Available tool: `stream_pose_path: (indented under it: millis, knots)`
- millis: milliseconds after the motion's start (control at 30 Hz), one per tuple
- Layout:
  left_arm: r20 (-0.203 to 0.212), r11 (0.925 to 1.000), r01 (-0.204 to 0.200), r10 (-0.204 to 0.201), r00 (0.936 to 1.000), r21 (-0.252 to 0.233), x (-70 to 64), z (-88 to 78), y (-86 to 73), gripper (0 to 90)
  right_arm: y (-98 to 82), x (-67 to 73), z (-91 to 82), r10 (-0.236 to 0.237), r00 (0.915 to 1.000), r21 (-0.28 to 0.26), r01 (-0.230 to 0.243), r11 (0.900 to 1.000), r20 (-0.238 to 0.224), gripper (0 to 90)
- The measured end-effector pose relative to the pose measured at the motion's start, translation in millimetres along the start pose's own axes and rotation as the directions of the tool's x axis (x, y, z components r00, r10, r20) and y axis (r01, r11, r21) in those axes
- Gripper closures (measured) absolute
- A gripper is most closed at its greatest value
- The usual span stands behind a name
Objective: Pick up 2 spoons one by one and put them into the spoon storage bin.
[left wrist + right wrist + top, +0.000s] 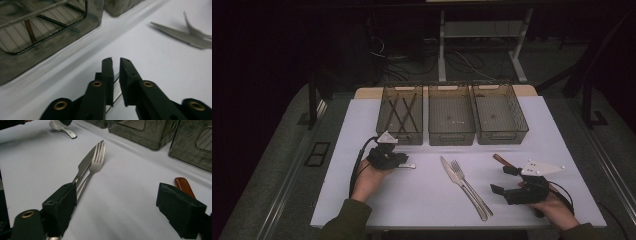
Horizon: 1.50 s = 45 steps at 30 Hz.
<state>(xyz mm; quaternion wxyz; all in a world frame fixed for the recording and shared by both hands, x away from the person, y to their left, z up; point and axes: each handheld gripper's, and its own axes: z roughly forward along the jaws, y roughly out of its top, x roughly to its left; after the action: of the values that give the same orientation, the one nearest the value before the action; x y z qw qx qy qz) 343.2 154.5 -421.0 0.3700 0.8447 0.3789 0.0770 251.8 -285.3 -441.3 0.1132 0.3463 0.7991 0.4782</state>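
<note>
My left gripper [398, 161] [115, 61] rests low on the white table near the left basket. Its jaws stand almost together, and the metal of a spoon [116, 86] spans the narrow gap between them. The spoon's handle end [410, 166] sticks out to the right, and the spoon [62, 128] lies on the table. My right gripper [502, 179] [120, 205] is wide open at the front right with nothing between its fingers. A knife [449, 170] [86, 163] and a fork [467, 182] [96, 162] lie side by side in the middle.
Three dark mesh baskets stand in a row at the back: left [384, 125], middle [451, 137], right [502, 135]. The left one holds dark sticks [404, 112]. A brown-handled utensil [499, 160] [183, 185] lies just beyond my right gripper.
</note>
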Motion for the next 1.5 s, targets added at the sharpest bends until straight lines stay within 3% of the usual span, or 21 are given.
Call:
stream_pose_path:
  millis: [333, 600, 933, 1133, 1500]
  knots:
    - [-0.035, 0.9984, 0.011, -0.013, 0.9993, -0.055, 9.4, -32.4, -11.6, 50.7, 0.0, -0.6, -0.4, 0.002, 1.0000, -0.001, -0.002, 1.000, -0.001, 16.7]
    - [-0.075, 0.9957, 0.044, -0.050, 0.9959, -0.081, 22.6, -47.9, -30.5, 41.2, 0.0, -0.2, -0.2, 0.002, 1.0000, 0.000, -0.002, 1.000, 0.000, 16.7]
    - [-0.098, 0.9951, 0.085, -0.089, 0.9912, -0.050, 38.9, -43.1, -44.0, 39.2, 0.0, -0.1, 0.2, 0.000, 1.0000, 0.001, 0.000, 1.000, 0.001, 16.7]
    - [-0.108, 0.9976, 0.069, -0.069, 0.9918, -0.004, 42.5, -38.4, -47.1, 39.2, 0.0, 0.1, 0.2, -0.001, 1.0000, 0.002, 0.001, 1.000, 0.002, 16.7]
    - [-0.102, 0.9976, 0.064, -0.061, 0.9929, 0.025, 42.1, -34.7, -47.7, 39.8, -0.1, 0.0, 0.2, -0.001, 1.0000, 0.000, 0.001, 1.000, 0.002, 16.7]
